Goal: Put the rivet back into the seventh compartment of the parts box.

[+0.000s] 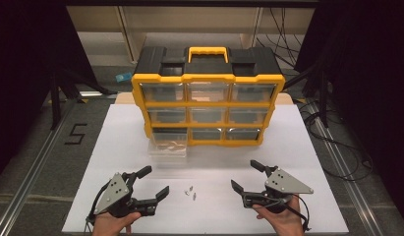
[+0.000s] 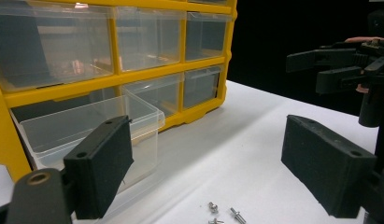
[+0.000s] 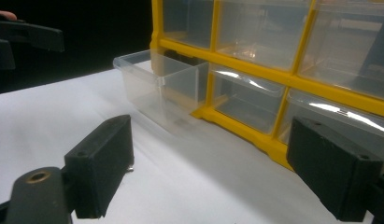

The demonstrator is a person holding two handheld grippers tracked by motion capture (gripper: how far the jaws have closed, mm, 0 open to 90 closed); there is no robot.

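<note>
**Both grippers open, bottom-left drawer pulled out, screws on table**

Writing: the sole legible mark is a black "5" (image 1: pixel 75 133) on the grey floor left of the table. No brand or label readable on the organizer (image 1: pixel 207 93); drawer fronts are clear plastic w/ no tags.

Organizer: yellow frame, black top, yellow handle, 3x3 clear drawers, standing at the far middle of the white table (image 1: pixel 288 162). Bottom-left drawer (image 1: pixel 167 147) is pulled forward out of its slot, front resting on the table. Something pale lies inside it in the high view, too blurred to identify; in the left gripper view the drawer (image 2: pixel 87 126) looks see-through and contents can't be made out. Other drawers pushed in; contents hard to tell thru glare.

Screws (image 1: pixel 190 191): a few small metal bits on the table between the grippers, near side, well apart from the drawer. Left gripper view shows them (image 2: pixel 222 214) at the bottom edge, partly cut off; exact count unclear.

Left gripper (image 1: pixel 148 184): held in a hand at bottom left, jaws wide apart, nothing between. Right gripper (image 1: pixel 246 176): held at bottom right, jaws also spread, empty. Hands cut off by the frame's bottom edge.

Surroundings dark; cables on the floor at right, background shelving dim.
</note>
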